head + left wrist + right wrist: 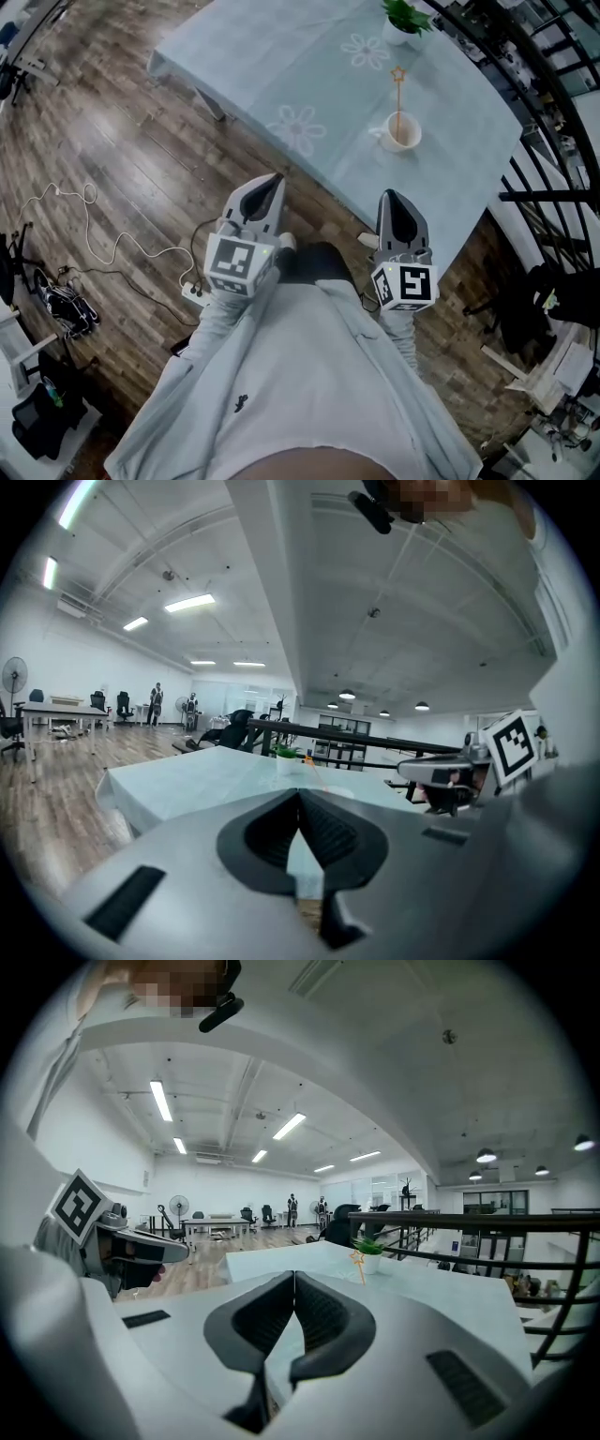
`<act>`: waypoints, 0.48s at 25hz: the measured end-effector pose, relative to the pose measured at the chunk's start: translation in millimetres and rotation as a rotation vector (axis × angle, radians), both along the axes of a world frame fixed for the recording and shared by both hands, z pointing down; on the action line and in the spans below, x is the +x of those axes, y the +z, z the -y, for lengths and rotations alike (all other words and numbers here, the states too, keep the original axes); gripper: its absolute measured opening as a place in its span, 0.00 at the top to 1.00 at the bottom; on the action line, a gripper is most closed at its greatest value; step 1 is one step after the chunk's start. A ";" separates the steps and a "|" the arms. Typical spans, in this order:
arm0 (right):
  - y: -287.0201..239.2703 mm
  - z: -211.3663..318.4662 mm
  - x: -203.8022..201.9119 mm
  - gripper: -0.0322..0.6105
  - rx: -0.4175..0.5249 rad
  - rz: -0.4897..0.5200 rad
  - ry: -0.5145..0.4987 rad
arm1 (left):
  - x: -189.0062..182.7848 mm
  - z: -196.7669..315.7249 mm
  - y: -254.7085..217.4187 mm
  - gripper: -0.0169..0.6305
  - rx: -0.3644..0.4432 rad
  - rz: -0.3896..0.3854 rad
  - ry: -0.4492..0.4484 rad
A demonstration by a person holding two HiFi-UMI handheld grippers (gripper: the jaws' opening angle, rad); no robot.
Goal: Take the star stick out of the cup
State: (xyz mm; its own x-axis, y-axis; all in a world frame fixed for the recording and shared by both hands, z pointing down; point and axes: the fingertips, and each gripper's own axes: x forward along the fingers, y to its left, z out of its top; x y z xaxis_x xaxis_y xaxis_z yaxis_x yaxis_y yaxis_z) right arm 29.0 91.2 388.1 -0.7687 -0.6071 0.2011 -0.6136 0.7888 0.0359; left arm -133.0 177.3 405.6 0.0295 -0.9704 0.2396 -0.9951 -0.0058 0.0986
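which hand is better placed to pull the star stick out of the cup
Right, probably. The right tongs sit almost straight in line with the cup and star stick; the left tongs are farther off to the side. Both are shut and empty.

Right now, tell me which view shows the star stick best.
Head view: the star stick stands whole in the cup. Right gripper view shows only its top; left gripper view, a faint orange speck.
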 end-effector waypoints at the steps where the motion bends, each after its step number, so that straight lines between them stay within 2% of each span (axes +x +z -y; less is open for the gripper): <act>1: 0.8 -0.2 2.0 0.93 -0.002 -0.005 0.008 | 1.5 1.5 2.0 0.94 -0.003 -0.003 0.011; 12: 22.3 45.4 8.5 0.93 -0.045 -0.048 0.087 | 0.9 53.2 18.0 0.94 -0.036 -0.026 0.077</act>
State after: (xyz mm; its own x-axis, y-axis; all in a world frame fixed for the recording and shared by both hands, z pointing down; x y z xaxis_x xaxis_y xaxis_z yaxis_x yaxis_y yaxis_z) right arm 37.5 45.7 410.4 -0.7023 -0.6609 0.2647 -0.6784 0.7340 0.0328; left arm -132.1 124.1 423.6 0.1100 -0.9560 0.2720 -0.9890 -0.0779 0.1260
